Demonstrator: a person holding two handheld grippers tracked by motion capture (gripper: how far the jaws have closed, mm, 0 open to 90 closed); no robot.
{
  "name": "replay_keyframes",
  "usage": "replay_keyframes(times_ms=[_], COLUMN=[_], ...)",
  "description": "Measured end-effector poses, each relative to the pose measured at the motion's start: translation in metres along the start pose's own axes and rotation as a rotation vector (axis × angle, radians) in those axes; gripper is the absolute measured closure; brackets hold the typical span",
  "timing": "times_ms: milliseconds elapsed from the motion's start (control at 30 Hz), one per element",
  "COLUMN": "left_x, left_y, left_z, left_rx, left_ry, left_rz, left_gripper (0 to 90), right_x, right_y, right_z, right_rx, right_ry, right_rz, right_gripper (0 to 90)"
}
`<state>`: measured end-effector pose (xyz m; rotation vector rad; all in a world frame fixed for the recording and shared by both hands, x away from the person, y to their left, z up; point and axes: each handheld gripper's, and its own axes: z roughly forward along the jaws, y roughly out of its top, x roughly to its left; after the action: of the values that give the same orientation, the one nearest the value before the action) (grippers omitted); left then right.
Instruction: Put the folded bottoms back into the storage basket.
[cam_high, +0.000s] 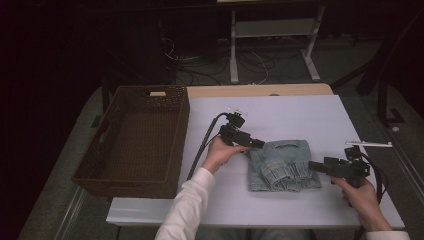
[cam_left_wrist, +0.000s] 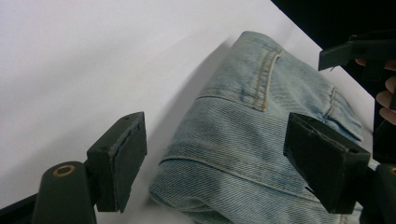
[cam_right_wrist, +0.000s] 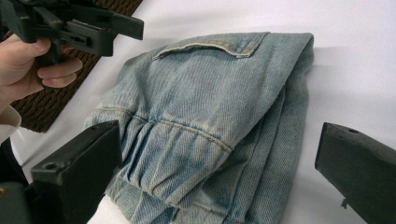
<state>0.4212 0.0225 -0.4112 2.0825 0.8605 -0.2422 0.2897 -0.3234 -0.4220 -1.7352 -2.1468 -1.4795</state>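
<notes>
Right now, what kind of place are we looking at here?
Probably a lab or recording workspace: a white table with folded denim and a wicker basket, cables trailing across the dark floor, and a white metal stand behind.

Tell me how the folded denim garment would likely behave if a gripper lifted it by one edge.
The folded denim garment would probably sag and unfold, since its stacked layers lie loose. The thick seams and gathered cuff suggest some weight, so a pinch should take several layers. Pushed across the smooth white table, it would likely bunch rather than slide whole.

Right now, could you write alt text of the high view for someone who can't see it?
A folded pair of light-blue jeans lies on a white table, with a hand-held gripper at each side: left gripper, right gripper. A brown wicker basket stands at the table's left.
</notes>
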Motion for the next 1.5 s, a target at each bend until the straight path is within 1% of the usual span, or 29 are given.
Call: replay_keyframes(times_ms=[67,167,267,400,467,533,633,700,767,867,967,1067,1100,1167,1333,1500], left_x=[0.003,0.007,0.012,0.019,0.021,0.021,0.023,0.024,0.024,0.024,0.023,0.020,0.019,0.018,0.017,0.018], left_y=[-0.002,-0.007,-0.011,-0.015,-0.016,-0.019,-0.023,-0.026,-0.029,-0.031,-0.034,-0.036,-0.036,-0.037,-0.038,-0.039], left_z=[0.001,0.004,0.007,0.009,0.010,0.011,0.014,0.015,0.014,0.013,0.012,0.013,0.013,0.013,0.013,0.012], left_rx=[0.012,0.053,0.063,0.061,0.059,0.061,0.043,0.021,0.007,0.004,0.005,0.006,0.005,0.000,-0.004,-0.008], left_ry=[0.009,0.045,0.052,0.042,0.038,0.025,0.000,-0.011,-0.012,-0.020,-0.047,-0.073,-0.075,-0.073,-0.064,-0.070], left_rz=[-0.001,0.005,-0.016,-0.046,-0.046,-0.055,-0.079,-0.100,-0.100,-0.096,-0.096,-0.089,-0.090,-0.088,-0.102,-0.115], left_gripper=[20.9,20.9,21.0,21.2,21.7,24.1,26.8,27.3,27.8,29.9,35.5,39.8,41.1,43.1,46.0,49.5], right_x=[0.000,0.000,0.001,0.002,0.002,0.002,0.003,0.004,0.005,0.006,0.008,0.007,0.007,0.007,0.005,0.003], right_y=[0.000,-0.001,-0.002,-0.002,-0.002,-0.002,-0.002,-0.002,-0.002,-0.002,-0.002,-0.002,-0.003,-0.003,-0.007,-0.010], right_z=[0.000,0.002,0.005,0.006,0.007,0.008,0.010,0.011,0.013,0.017,0.020,0.022,0.023,0.023,0.025,0.026], right_rx=[0.002,0.010,0.023,0.033,0.038,0.043,0.052,0.057,0.063,0.074,0.089,0.100,0.101,0.104,0.127,0.148], right_ry=[-0.001,-0.006,-0.011,-0.021,-0.026,-0.045,-0.060,-0.068,-0.078,-0.086,-0.110,-0.120,-0.123,-0.129,-0.141,-0.144], right_rz=[-0.002,-0.002,-0.010,-0.012,-0.011,-0.009,-0.009,-0.012,-0.017,-0.017,-0.031,-0.024,-0.023,-0.020,-0.003,0.038], right_gripper=[0.7,0.7,0.7,1.1,3.7,6.2,6.8,7.5,7.8,8.0,8.1,8.7,8.8,8.8,7.5,7.8])
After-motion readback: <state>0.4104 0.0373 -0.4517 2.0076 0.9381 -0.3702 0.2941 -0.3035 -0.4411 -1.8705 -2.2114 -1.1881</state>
